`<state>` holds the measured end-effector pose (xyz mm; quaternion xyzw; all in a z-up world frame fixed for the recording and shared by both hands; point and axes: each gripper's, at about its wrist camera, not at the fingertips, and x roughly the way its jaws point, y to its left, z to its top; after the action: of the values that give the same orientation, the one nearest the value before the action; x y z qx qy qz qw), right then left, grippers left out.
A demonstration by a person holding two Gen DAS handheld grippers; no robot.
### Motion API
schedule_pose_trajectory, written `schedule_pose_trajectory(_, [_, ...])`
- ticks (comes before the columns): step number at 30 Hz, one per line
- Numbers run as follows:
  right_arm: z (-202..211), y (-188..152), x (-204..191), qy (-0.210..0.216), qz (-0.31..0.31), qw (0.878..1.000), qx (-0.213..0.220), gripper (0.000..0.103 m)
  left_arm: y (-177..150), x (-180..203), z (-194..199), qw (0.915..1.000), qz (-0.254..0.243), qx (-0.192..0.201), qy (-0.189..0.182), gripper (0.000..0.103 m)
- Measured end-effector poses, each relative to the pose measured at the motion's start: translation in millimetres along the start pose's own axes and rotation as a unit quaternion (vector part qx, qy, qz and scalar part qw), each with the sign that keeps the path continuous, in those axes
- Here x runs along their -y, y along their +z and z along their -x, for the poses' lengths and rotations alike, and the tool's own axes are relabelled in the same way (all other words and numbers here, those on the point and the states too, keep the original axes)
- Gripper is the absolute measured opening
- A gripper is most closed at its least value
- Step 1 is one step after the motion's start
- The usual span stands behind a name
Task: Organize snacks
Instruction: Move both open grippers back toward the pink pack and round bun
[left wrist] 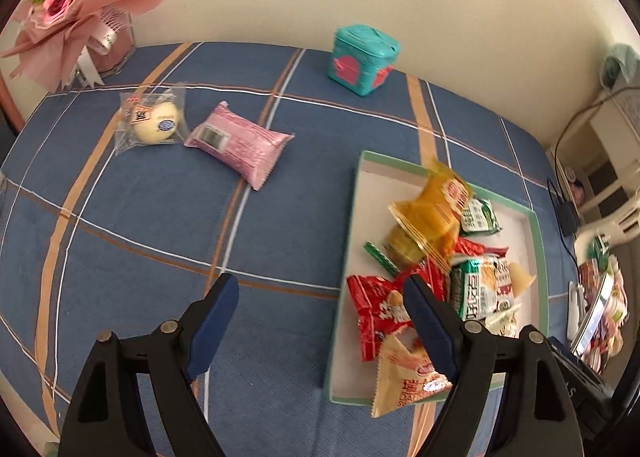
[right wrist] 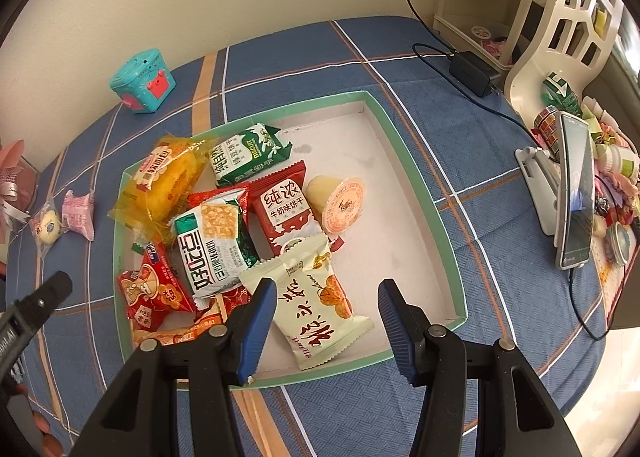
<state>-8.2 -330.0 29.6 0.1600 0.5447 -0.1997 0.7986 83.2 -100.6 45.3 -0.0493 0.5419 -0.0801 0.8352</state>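
Snacks [right wrist: 224, 217] fill the left half of the green-rimmed box [right wrist: 416, 145] at centre frame. Your left gripper [left wrist: 320, 321] has wide, empty jaws; your right gripper [right wrist: 328, 321] hangs half-open over a cream packet [right wrist: 316, 305], gripping nothing.

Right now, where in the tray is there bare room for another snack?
The tray's right half is bare, between the jelly cup and the right rim. Its left half is crowded with piled packets, from the yellow cake pack down to the red packet.
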Motion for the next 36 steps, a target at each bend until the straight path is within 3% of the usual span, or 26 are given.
schedule_pose_trajectory(1, [-0.3, 0.1, -0.1, 0.003, 0.001, 1.000, 0.000, 0.064, 0.8, -2.7, -0.1, 1.0000, 0.002, 0.002, 0.004, 0.096])
schedule_pose_trajectory(4, [-0.1, 0.3, -1.8, 0.010, 0.005, 1.000, 0.003, 0.079, 1.3, -6.8, 0.0, 0.9998, 0.006, 0.008, 0.016, 0.098])
schedule_pose_trajectory(13, [5.9, 0.5, -8.8, 0.017, 0.019, 0.999, 0.026, 0.097, 7.5, -18.3, 1.4, 0.9995, 0.014, 0.021, 0.022, 0.101])
schedule_pose_trajectory(19, [6.9, 0.0, -18.5, 0.017, 0.035, 0.999, 0.034, 0.103, 15.6, -35.6, 3.8, 0.9987, 0.033, 0.030, 0.023, 0.101])
schedule_pose_trajectory(28, [9.9, -2.0, -35.1, 0.020, 0.050, 0.998, 0.044, 0.103, 27.3, -74.2, 2.9, 0.9964, 0.073, 0.037, 0.022, 0.101])
schedule_pose_trajectory(36, [28.8, 6.6, -81.6, 0.071, 0.072, 0.992, 0.068, 0.103, 45.0, -132.2, 9.6, 0.9917, 0.116, 0.053, 0.020, 0.101])
